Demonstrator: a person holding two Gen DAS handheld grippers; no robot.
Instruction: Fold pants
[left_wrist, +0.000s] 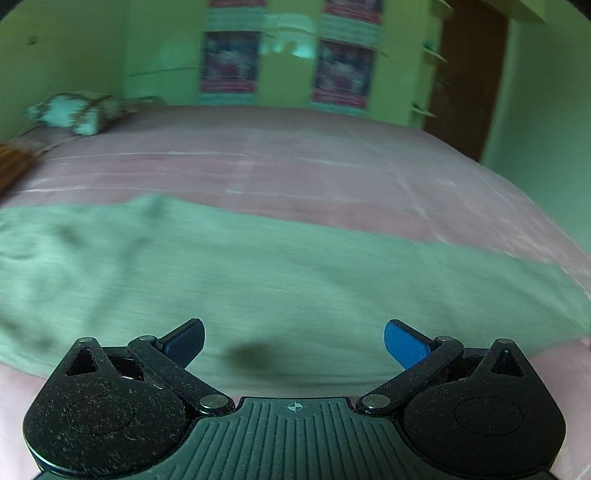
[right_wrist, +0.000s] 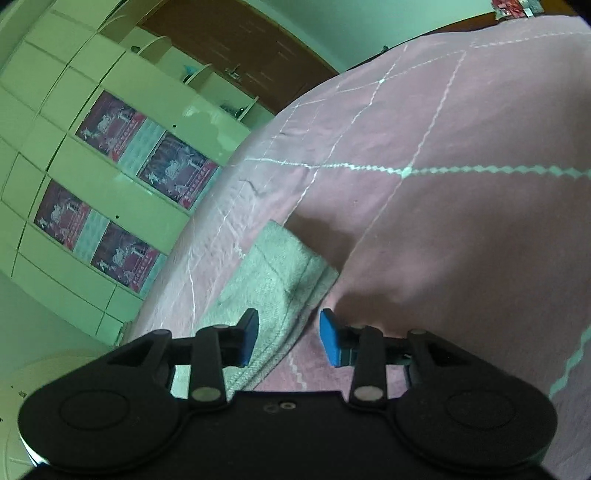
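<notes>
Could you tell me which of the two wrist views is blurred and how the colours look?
Left wrist view: the pale green cloth pants and pink bedsheet are smeared sideways by motion blur. Right wrist view: sharp, stitched lines on the sheet crisp. Both views: green cast, fisheye bending at the edges.

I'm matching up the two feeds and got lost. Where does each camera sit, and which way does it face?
Left wrist: on the left gripper, facing across the green pants and pink bedsheet to the cupboards; open jaws show.
Right wrist: on the right gripper, tilted, over the pants' hem; jaws apart.
Shared: pants, bedsheet, cupboards, brown door.
</notes>
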